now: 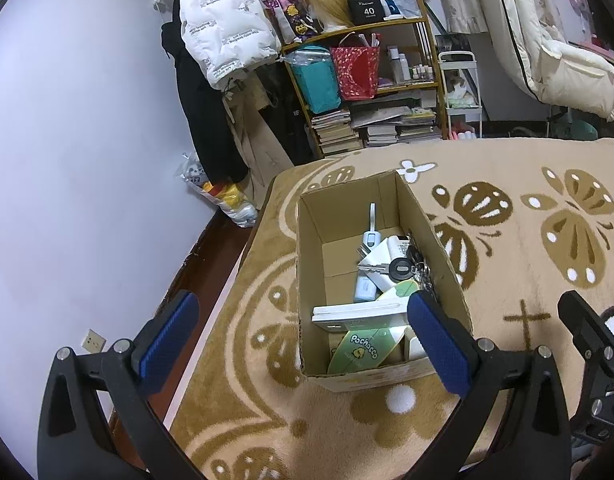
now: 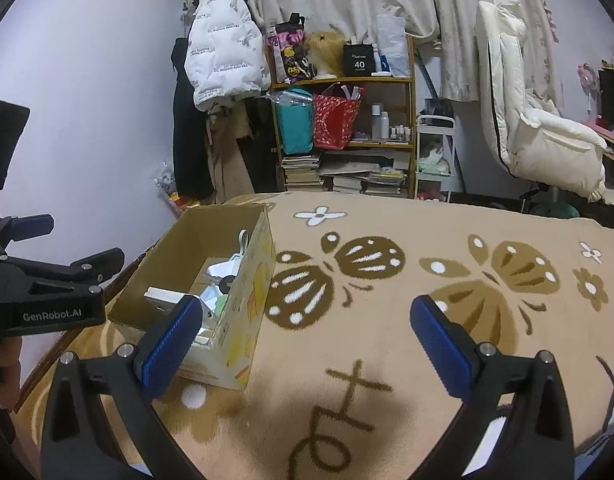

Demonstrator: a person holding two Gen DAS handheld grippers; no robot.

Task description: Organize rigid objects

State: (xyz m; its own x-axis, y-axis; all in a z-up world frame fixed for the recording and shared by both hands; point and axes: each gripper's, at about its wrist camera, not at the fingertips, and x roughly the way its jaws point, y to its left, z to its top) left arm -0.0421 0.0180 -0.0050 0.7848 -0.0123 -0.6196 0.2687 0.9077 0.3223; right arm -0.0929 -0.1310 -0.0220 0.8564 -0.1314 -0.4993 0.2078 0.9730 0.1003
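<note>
An open cardboard box (image 1: 311, 240) stands on a beige butterfly-patterned blanket (image 1: 527, 184). Inside lie a white charger (image 1: 381, 258), a key (image 1: 373, 268), a black key fob (image 1: 401, 269), a green Pochacco case (image 1: 363, 350), a white flat box (image 1: 359, 314) and a pale blue item (image 1: 365, 290). My left gripper (image 1: 303, 338) is open and empty, hovering over the box's near end. My right gripper (image 2: 307, 336) is open and empty above the blanket, right of the box (image 2: 251, 288). The left gripper's body (image 2: 39, 288) shows at the left of the right wrist view.
A wooden shelf (image 2: 411, 120) with bags, bottles and stacked books stands behind the bed. A white puffer jacket (image 2: 223, 60) hangs on the left by the wall. A white padded chair (image 2: 539, 136) stands at the right. Floor and plastic bags (image 1: 223, 196) lie left of the bed.
</note>
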